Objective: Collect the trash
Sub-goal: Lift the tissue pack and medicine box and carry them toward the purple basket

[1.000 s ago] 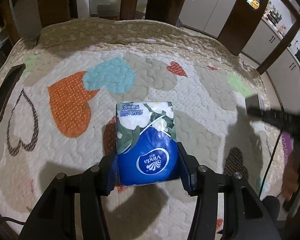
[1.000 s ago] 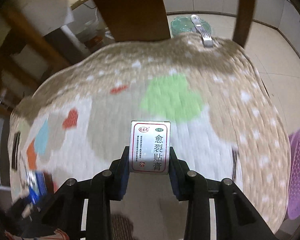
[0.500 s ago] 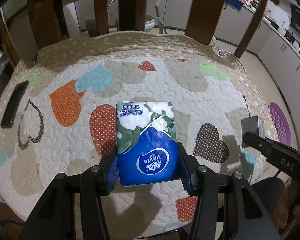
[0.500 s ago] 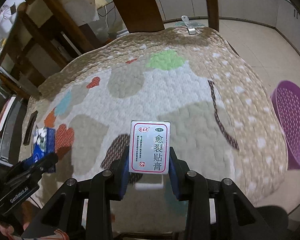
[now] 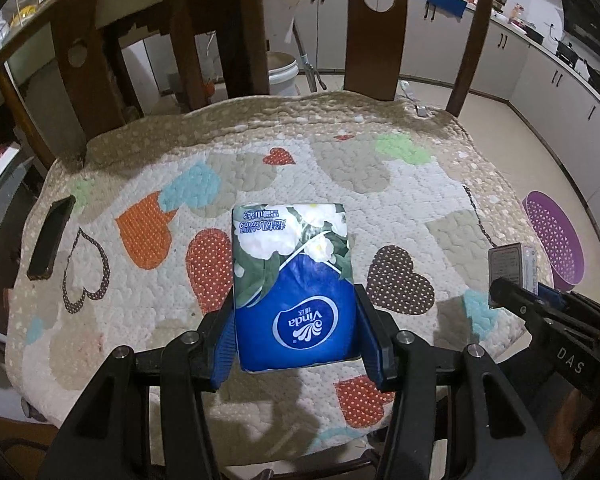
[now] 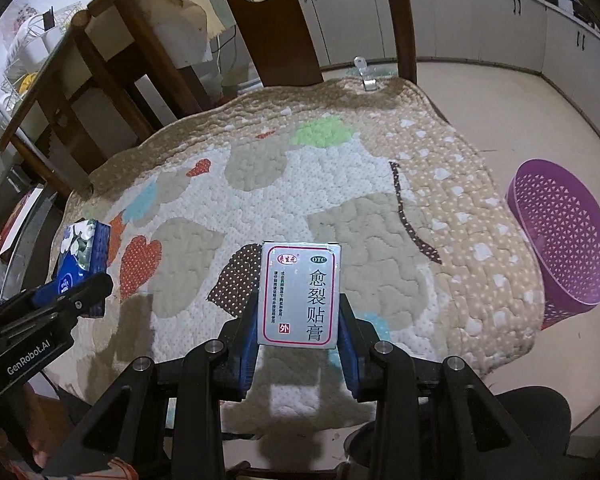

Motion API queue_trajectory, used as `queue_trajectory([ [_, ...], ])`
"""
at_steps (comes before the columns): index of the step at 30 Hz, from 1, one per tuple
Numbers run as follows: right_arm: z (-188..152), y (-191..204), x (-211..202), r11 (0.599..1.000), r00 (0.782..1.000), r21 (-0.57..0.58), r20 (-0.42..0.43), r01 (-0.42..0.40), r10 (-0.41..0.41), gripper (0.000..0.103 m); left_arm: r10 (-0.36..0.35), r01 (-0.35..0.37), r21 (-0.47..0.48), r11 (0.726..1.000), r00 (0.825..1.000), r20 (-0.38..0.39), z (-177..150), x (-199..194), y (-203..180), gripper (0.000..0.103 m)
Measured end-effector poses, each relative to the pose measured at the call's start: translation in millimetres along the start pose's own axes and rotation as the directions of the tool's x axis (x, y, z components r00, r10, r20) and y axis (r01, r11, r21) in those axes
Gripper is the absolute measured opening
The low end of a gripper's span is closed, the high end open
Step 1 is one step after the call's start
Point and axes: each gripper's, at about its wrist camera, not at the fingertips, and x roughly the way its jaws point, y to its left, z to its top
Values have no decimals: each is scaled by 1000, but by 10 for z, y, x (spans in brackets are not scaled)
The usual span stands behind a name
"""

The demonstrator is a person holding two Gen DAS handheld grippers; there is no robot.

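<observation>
Both claws have lifted off the quilt [image 5: 380, 208], left claw [image 5: 296, 332] pinching tissues [image 5: 292, 280], right claw [image 6: 298, 344] pinching box [image 6: 300, 296]; either could slip short of the basket [image 6: 560, 240].

open quilt [image 5: 380, 216] ahead; chair backs [image 5: 376, 28] behind, basket [image 6: 564, 236] beside

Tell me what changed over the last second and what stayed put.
Both tongs pulled back from the quilted cushion and rose: more of it, the chairs and the purple basket on the floor now show. Unchanged: the left tongs stay clamped on the tissue pack, the right tongs on the medicine box. The black phone still lies at the cushion's edge.
</observation>
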Motion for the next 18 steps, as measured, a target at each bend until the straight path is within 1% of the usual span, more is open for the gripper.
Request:
queue_trajectory([
  [8,4,-4,-150,999,998,-20,50,30,-29,38,14,-14,17,1000,1000,7,2,-38,-62,51],
  [18,-7,-55,-150,999,998,-14,57,40,-39,38,17,-17,33,999,1000,-3,-14,9,-91,51],
])
